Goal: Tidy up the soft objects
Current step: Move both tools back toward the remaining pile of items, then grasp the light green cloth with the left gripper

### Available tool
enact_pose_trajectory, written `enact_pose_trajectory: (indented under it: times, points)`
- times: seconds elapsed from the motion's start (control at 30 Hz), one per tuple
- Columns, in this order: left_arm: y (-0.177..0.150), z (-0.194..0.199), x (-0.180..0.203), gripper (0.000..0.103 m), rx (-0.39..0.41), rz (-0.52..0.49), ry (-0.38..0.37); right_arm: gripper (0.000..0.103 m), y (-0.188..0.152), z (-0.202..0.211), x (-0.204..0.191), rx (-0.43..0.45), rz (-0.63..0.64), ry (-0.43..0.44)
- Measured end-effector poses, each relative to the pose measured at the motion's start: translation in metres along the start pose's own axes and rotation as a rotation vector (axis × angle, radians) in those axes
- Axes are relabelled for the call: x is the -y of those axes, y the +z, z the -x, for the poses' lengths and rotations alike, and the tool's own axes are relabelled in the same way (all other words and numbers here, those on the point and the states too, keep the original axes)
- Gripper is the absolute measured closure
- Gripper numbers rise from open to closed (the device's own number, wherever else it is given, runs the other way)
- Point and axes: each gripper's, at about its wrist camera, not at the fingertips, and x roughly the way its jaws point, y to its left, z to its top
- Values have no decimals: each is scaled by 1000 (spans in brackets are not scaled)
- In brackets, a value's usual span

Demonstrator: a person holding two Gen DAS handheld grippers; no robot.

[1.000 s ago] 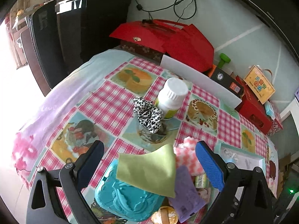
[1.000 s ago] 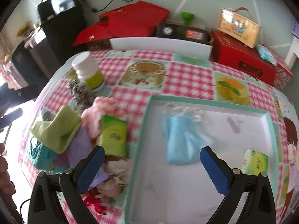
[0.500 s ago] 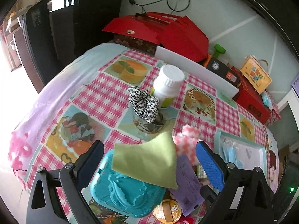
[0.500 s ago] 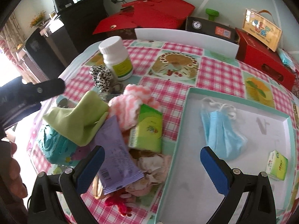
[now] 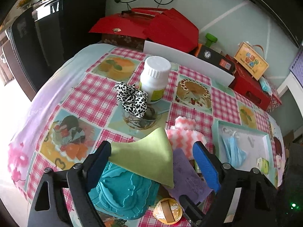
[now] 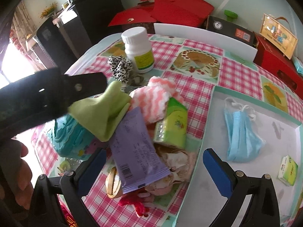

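A heap of objects lies on the checked tablecloth: a green cloth (image 5: 147,157) on a teal rubber piece (image 5: 123,194), a pink-white fluffy cloth (image 5: 183,134), a purple packet (image 6: 136,151), a green tissue pack (image 6: 171,124) and a leopard scrunchie (image 5: 131,99). My left gripper (image 5: 151,162) is open with its fingers either side of the green cloth; it also shows in the right wrist view (image 6: 53,92). My right gripper (image 6: 153,168) is open above the purple packet. A teal-rimmed tray (image 6: 210,102) holds a blue face mask (image 6: 240,130) and a small tissue pack (image 6: 287,170).
A white pill bottle (image 5: 154,79) stands behind the scrunchie, by a glass bowl (image 5: 140,119). A white board (image 5: 187,60), red boxes (image 5: 151,26) and a black cabinet (image 5: 56,30) line the far side. A round gold item (image 5: 167,211) and red yarn (image 6: 136,204) lie near the front.
My left gripper has moved forward and down until its fingers flank the green cloth. My right gripper has swung left from over the tray to over the heap.
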Motion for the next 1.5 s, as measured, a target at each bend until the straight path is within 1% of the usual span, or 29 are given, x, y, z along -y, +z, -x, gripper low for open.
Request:
enact_pose_trajectory:
  times: [0.3,0.47,0.53,0.57,0.6,0.63,0.7,0.83,0.9,1.07,1.13,1.33,1.4,1.5]
  points:
    - [-3,-8,9,16,-13,-71,54,0,0,-3,0,-4,6,33]
    - [-4,-9,12,16,-12,-101,68,0,-1,-9,-6,-22,27,51]
    - [-4,-10,12,20,-10,-110,85,0,-2,-10,-7,-22,30,60]
    - [-4,-10,13,25,-9,-114,94,0,-2,-12,-8,-24,30,68]
    - [-4,-10,12,26,-9,-115,101,0,-2,-13,-8,-26,32,71]
    - [-4,-10,11,26,-9,-111,100,2,-2,-14,-8,-28,35,73]
    - [-3,-10,9,26,-9,-106,100,10,-2,-17,-7,-33,34,87]
    - [-3,-10,10,26,-10,-115,106,21,-3,-21,-6,-40,36,90]
    - [-3,-11,11,26,-11,-119,109,31,-3,-22,-5,-44,42,82]
    - [-3,-13,13,26,-16,-137,113,34,-4,-23,2,-46,36,91]
    - [-3,-14,15,26,-19,-147,115,37,-4,-20,5,-42,27,99]
    - [-5,-21,28,29,-38,-200,124,38,-4,-18,17,-38,0,103]
    - [-6,-25,32,38,-48,-220,127,38,-4,-18,21,-38,-14,106]
    - [-8,-30,39,40,-59,-257,152,38,-4,-19,25,-41,-29,112]
